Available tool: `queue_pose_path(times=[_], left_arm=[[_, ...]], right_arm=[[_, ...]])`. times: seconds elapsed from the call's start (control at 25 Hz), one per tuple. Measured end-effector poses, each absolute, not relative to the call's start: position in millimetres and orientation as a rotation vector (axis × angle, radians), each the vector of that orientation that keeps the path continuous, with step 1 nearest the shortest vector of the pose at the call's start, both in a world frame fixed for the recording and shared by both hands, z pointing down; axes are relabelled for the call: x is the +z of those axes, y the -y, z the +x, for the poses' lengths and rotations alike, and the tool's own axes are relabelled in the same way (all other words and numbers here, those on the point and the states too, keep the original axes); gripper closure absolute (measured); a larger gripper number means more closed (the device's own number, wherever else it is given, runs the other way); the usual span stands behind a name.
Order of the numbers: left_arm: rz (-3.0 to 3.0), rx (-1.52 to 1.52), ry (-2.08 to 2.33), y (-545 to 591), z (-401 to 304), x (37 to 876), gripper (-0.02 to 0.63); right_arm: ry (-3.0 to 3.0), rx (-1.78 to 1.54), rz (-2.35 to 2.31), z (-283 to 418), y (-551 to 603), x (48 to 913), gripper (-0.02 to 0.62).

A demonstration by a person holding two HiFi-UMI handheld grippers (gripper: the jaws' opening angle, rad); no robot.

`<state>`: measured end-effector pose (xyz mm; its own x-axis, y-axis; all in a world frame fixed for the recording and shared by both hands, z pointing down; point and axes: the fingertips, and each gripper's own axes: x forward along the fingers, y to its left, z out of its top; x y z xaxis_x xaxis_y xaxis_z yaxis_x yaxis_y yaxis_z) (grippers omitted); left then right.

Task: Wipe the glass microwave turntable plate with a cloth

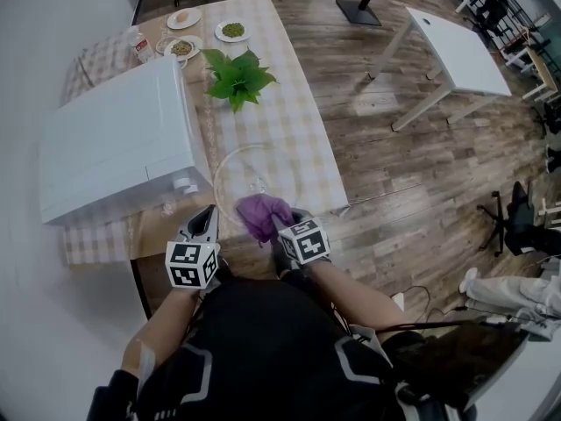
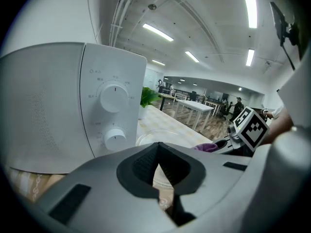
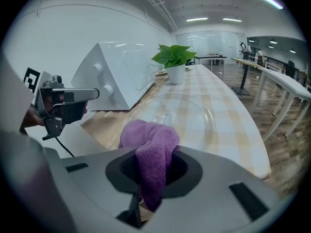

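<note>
Purple cloth [image 3: 148, 149] is hanging bunched between the clenched jaws of the right gripper [image 3: 153, 181], over the near rim of the glass turntable plate [image 3: 194, 118]. That plate is lying flat by the table's [image 1: 289, 121] near edge, beside the microwave [image 2: 48, 110]. Left gripper [image 2: 156, 148] is pinching shut on nothing. Dial markings are showing too small to read. Small dishes [image 1: 220, 33] at the far edge are holding indistinct food.

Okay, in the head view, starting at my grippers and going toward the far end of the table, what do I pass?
From near to far: purple cloth → glass turntable plate → potted plant → dish of green food.
</note>
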<state>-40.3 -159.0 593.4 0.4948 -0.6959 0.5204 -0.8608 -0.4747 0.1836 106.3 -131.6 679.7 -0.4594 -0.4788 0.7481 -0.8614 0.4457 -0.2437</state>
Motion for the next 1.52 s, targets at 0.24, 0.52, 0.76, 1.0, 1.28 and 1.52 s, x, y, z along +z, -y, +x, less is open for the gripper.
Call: queue_pose_path(times=[0.24,0.52,0.76,1.0,1.28,1.52], left_arm=[[2.352,0.525,1.254,162,-29,592,0.598],[2.373,0.518,1.236,166,-23,588,0.598],[2.384,0.508,1.230,168,-21,584,0.598],[2.428,0.461,1.171,169,-12,573,0.598],[2.522,0.365,1.133,169,-4,535,0.598],[2.550,0.264,1.152,167,-7,498,0.598]], right_arm=[[2.055,0.824,1.165,136,135,685,0.534],[2.010,0.857,1.251,167,136,688,0.534],[1.975,0.843,1.316,193,143,684,0.534],[2.026,0.883,1.366,193,150,661,0.534],[2.202,0.720,1.346,169,171,597,0.534],[2.352,0.607,1.353,149,186,537,0.534]])
